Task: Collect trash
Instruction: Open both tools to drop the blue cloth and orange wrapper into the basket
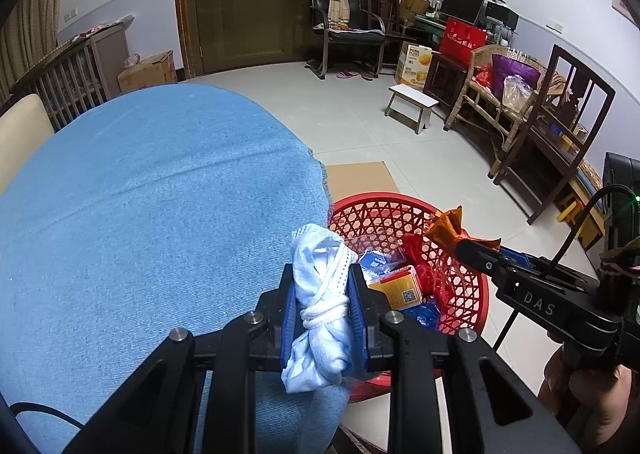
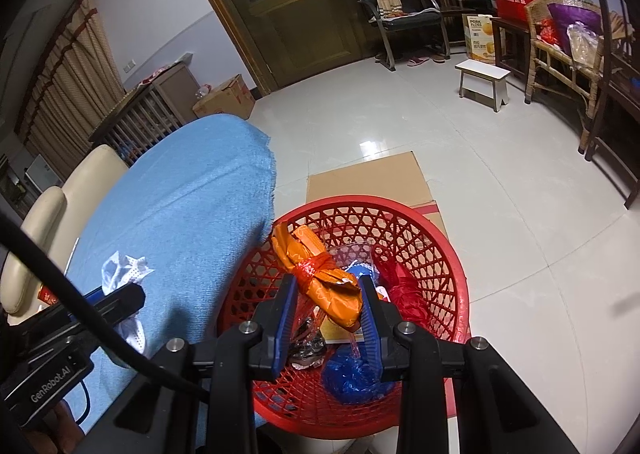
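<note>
My left gripper [image 1: 320,274] is shut on a knotted light-blue face mask [image 1: 320,310], held over the edge of the blue-cloth table [image 1: 152,197] beside the red basket [image 1: 464,278]. My right gripper [image 2: 328,286] holds an orange wrapper tied with red string [image 2: 320,278] above the red basket [image 2: 436,246]; the wrapper sits between its jaws. The wrapper [image 1: 446,228] and right gripper [image 1: 468,246] also show in the left wrist view. The basket holds a yellow box [image 1: 400,288], blue bags [image 2: 352,374] and a red bag [image 2: 404,290].
The basket stands on the floor beside flat cardboard [image 2: 368,177]. A cream chair [image 2: 60,205] stands by the table. A white stool [image 2: 484,81], wicker bench [image 2: 560,45] and dark wooden chair [image 1: 556,121] stand farther off. A wooden door [image 2: 296,1] is at the back.
</note>
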{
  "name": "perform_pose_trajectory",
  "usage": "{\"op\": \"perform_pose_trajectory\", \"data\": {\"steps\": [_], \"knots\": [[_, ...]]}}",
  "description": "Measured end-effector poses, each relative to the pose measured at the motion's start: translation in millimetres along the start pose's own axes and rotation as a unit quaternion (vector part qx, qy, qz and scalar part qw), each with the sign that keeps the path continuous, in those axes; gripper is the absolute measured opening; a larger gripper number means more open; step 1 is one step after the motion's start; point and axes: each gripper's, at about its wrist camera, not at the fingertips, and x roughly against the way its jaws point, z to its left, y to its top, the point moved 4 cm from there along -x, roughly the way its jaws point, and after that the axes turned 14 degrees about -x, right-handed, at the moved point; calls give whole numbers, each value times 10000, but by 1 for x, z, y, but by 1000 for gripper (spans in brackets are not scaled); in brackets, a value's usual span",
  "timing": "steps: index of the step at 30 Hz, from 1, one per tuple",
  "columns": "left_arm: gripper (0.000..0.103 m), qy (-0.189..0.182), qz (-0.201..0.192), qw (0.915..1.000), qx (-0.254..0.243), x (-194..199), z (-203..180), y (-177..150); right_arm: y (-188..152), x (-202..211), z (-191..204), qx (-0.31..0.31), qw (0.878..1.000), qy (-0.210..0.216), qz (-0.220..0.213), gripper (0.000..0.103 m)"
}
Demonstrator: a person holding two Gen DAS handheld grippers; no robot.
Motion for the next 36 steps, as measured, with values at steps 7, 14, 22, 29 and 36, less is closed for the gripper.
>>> {"op": "perform_pose_trajectory", "data": {"steps": [7, 14, 22, 29, 36], "knots": [[25, -21, 32, 10000, -33, -4, -5, 1, 0, -3, -5, -53, 10000, -42, 41, 33], [25, -60, 82, 9999, -76, -10, -11, 5, 1, -5, -11, -109, 9999, -74, 43, 33], [25, -61, 113, 9998, -118, -13, -16, 6, 1, -12, -16, -142, 9998, -79, 137, 33], [25, -46, 135, 9998, -122, -14, -17, 7, -2, -21, -18, -152, 9994, -103, 280, 34], [25, -47, 158, 9998, -133, -16, -18, 7, -2, -26, -24, -204, 9990, -228, 319, 55]]}}
